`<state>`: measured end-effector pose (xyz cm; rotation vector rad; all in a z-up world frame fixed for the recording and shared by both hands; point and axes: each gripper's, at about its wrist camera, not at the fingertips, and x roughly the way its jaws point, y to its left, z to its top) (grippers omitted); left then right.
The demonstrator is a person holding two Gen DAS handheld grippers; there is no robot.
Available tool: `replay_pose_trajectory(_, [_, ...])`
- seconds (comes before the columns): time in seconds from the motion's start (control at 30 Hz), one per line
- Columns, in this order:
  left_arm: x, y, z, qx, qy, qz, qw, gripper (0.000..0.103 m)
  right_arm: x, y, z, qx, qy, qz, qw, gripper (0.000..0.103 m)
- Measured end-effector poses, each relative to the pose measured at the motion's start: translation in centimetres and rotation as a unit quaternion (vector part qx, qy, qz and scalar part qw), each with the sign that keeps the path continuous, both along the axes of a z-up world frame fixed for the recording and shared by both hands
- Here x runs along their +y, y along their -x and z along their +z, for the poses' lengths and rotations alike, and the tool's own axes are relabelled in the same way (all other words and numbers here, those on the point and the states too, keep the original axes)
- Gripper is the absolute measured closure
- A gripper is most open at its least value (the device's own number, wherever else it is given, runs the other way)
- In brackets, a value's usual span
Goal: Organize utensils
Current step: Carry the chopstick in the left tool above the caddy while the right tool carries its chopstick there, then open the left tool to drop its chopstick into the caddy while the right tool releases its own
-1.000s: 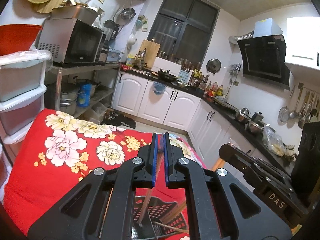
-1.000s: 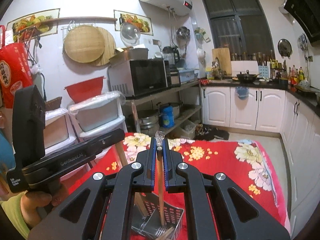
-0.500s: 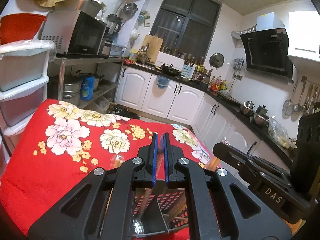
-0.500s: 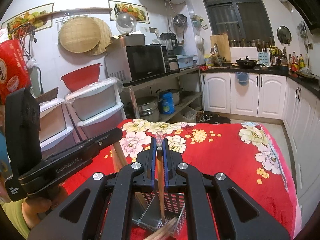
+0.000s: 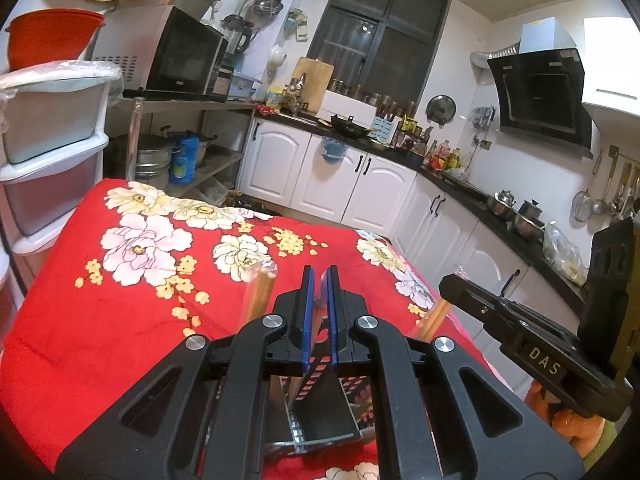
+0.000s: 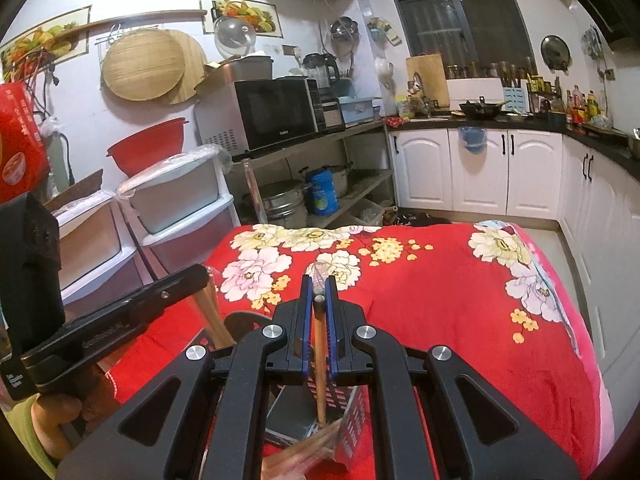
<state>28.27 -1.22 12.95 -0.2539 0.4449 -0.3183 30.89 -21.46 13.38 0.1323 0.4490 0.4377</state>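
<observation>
Wooden chopstick (image 6: pixel 319 354) — slim, round, clamped in right tongs (image 6: pixel 319 286), left tongs (image 5: pixel 320 280) closed.

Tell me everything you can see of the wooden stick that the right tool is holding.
The wooden stick is thin, round and light brown, like a chopstick. It stands nearly upright, clamped between the blue pads of the right tool. Clear plastic wrap sticks out above its top. Its lower end reaches down into the perforated metal holder on the red floral cloth.

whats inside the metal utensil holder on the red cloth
The utensil holder holds the lower end of the wooden stick gripped by the right gripper, plus blurred wooden pieces near its bottom. The gripper bodies cover the rest.
</observation>
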Motion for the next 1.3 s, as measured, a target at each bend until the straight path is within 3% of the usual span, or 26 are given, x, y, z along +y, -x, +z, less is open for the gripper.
replay_pose_trajectory(0.33, [1.3, 1.4, -0.3, 0.005, 0.008, 0.009, 0.9999, 0.102, -1.0, 0.7, -0.3, 0.009, -0.002, -0.016, 1.0, 0.096])
replay_pose_trajectory(0.7, [2.6, 2.3, -1.2, 0.02, 0.014, 0.022, 0.9995, 0.101, -1.9, 1.7, -0.2, 0.008, -0.005, -0.023, 1.0, 0.078])
replay_pose_trajectory(0.9, [2.9, 3.0, -1.5, 0.023, 0.016, 0.026, 0.9992, 0.094, -2.4, 2.5, -0.2, 0.008, -0.003, -0.021, 1.0, 0.07])
replay_pose_trajectory(1.3, [3.0, 4.5, -1.8, 0.027, 0.02, 0.027, 0.9991, 0.054, -3.6, 4.5, -0.4, 0.007, -0.001, -0.026, 1.0, 0.055])
